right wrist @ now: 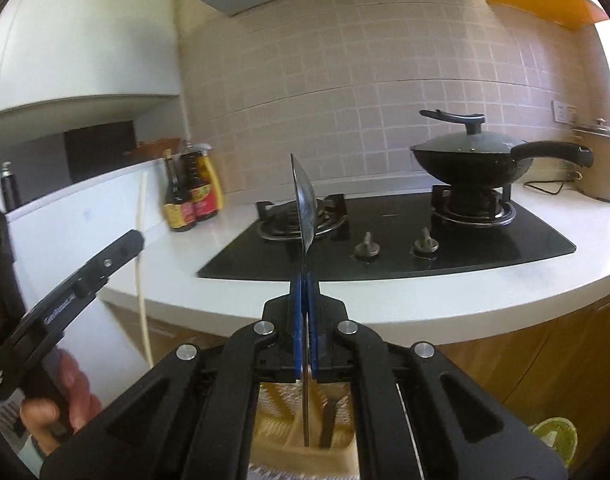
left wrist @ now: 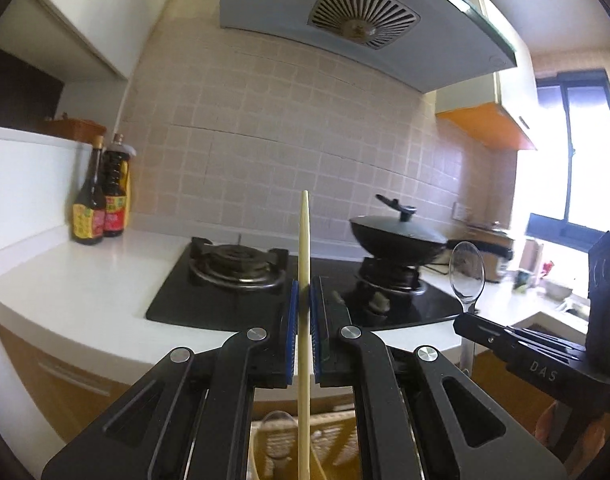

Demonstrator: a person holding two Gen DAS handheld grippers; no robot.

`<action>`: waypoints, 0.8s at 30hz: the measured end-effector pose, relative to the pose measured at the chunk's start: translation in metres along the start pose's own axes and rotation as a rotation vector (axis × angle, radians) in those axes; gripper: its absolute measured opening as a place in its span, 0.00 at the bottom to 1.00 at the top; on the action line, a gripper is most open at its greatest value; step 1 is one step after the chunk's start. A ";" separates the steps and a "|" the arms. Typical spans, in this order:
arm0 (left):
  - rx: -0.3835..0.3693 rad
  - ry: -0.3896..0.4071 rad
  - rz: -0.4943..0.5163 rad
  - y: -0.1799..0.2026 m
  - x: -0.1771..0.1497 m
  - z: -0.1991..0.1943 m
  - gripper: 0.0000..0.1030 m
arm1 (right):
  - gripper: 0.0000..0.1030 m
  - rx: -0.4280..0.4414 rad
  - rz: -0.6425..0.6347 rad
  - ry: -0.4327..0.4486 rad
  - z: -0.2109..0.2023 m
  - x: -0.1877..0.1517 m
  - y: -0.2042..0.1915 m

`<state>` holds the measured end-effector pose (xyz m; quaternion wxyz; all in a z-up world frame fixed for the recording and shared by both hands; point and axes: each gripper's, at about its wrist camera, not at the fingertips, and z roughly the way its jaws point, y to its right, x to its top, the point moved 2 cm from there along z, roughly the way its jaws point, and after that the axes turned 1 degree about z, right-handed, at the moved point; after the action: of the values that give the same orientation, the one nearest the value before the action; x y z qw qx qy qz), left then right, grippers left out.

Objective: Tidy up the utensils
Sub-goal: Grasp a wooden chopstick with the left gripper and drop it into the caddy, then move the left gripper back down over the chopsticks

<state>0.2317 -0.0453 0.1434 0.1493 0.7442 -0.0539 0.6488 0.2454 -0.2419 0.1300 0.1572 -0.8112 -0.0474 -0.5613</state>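
Below both of my tools I see a pale woven basket [right wrist: 277,428], a utensil holder with compartments. From the right wrist view a dark utensil [right wrist: 328,424] stands in it, and from the left wrist view a clear spoon bowl [left wrist: 277,420] shows at its rim, but which compartment each one sits in I cannot tell, because the black frames cover most of the basket.

My left hand-held gripper [left wrist: 303,308] is clenched on a pale wooden chopstick [left wrist: 303,280]. The long axis of the chopstick is upright, the thin tip points up and the lower end goes down toward the basket, cut off by the frame edge.

My right hand-held gripper [right wrist: 303,308] grasps a metal spoon [right wrist: 303,208] by the handle. The spoon is also upright, with the bowl on top, seen edge-on, and the handle end hangs over the basket; if it touches the basket I cannot make out.

Behind them, on the white tabletop [right wrist: 425,300], is a black gas stove [right wrist: 385,240] with a covered wok [right wrist: 471,160] on the right burner. Two sauce bottles [right wrist: 189,196] stand near the corner, and a rice cooker [right wrist: 601,164] is partly cut off at the right edge
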 end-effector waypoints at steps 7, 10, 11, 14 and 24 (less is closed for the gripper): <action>0.073 0.013 0.011 -0.007 -0.023 0.014 0.04 | 0.02 -0.029 -0.038 0.003 0.019 -0.023 -0.001; 0.072 0.007 0.009 -0.011 -0.028 0.014 0.04 | 0.02 -0.034 -0.049 0.010 0.016 -0.031 -0.002; 0.067 0.004 0.004 -0.012 -0.028 0.012 0.05 | 0.02 -0.025 -0.046 0.003 0.015 -0.033 -0.003; 0.042 -0.011 -0.019 -0.016 -0.029 0.005 0.19 | 0.03 -0.019 -0.039 -0.017 0.008 -0.037 -0.001; -0.038 -0.081 -0.085 -0.031 -0.027 -0.050 0.49 | 0.30 0.017 0.023 -0.084 -0.045 -0.057 0.008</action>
<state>0.1884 -0.0039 0.1180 0.1884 0.7684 -0.0403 0.6102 0.1859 -0.2574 0.0905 0.1685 -0.8332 -0.0495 -0.5244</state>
